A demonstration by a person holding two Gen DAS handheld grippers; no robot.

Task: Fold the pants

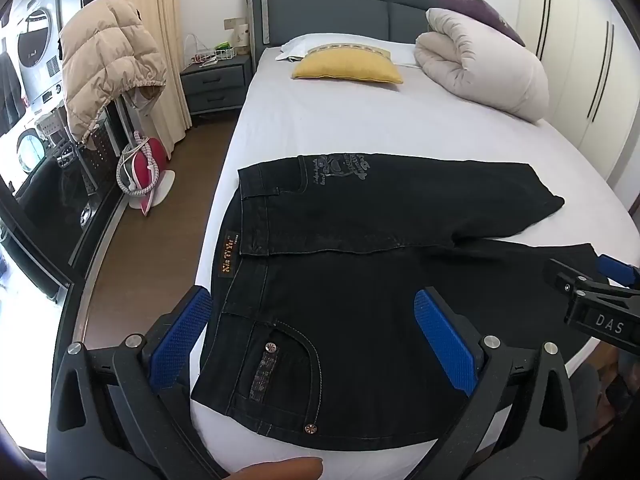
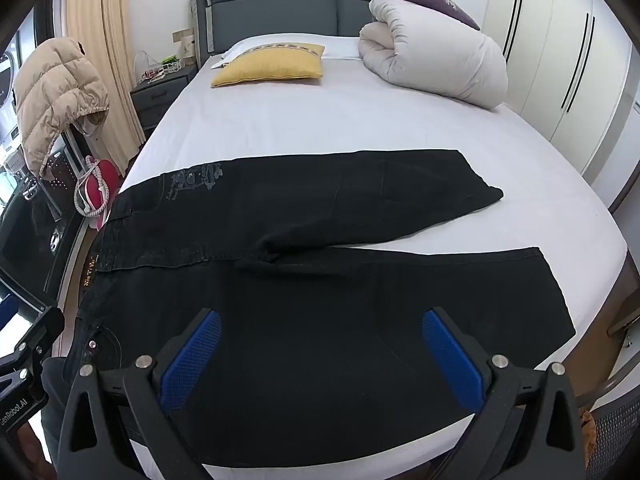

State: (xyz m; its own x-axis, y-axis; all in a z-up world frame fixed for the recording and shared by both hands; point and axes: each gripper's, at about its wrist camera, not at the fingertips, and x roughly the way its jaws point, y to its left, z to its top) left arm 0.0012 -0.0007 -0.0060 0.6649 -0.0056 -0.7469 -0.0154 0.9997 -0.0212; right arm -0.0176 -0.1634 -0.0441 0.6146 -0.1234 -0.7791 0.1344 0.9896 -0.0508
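Observation:
Black jeans (image 1: 360, 240) lie flat on the white bed sheet (image 1: 320, 120), waistband at the left, both legs spread apart toward the right; they also show in the right wrist view (image 2: 320, 280). My left gripper (image 1: 310, 320) is open and empty, hovering over the near hip and front pocket. My right gripper (image 2: 320, 340) is open and empty, hovering over the near leg. The right gripper's body shows at the right edge of the left wrist view (image 1: 600, 300). The left gripper's body shows at the left edge of the right wrist view (image 2: 24, 352).
A yellow cushion (image 1: 348, 66), a white pillow and a rolled duvet (image 1: 480, 68) lie at the head of the bed. A nightstand (image 1: 216, 80), a beige down jacket (image 1: 108, 64) and a red iron (image 1: 140, 172) stand left of the bed. Wardrobe doors (image 1: 580, 60) are at the right.

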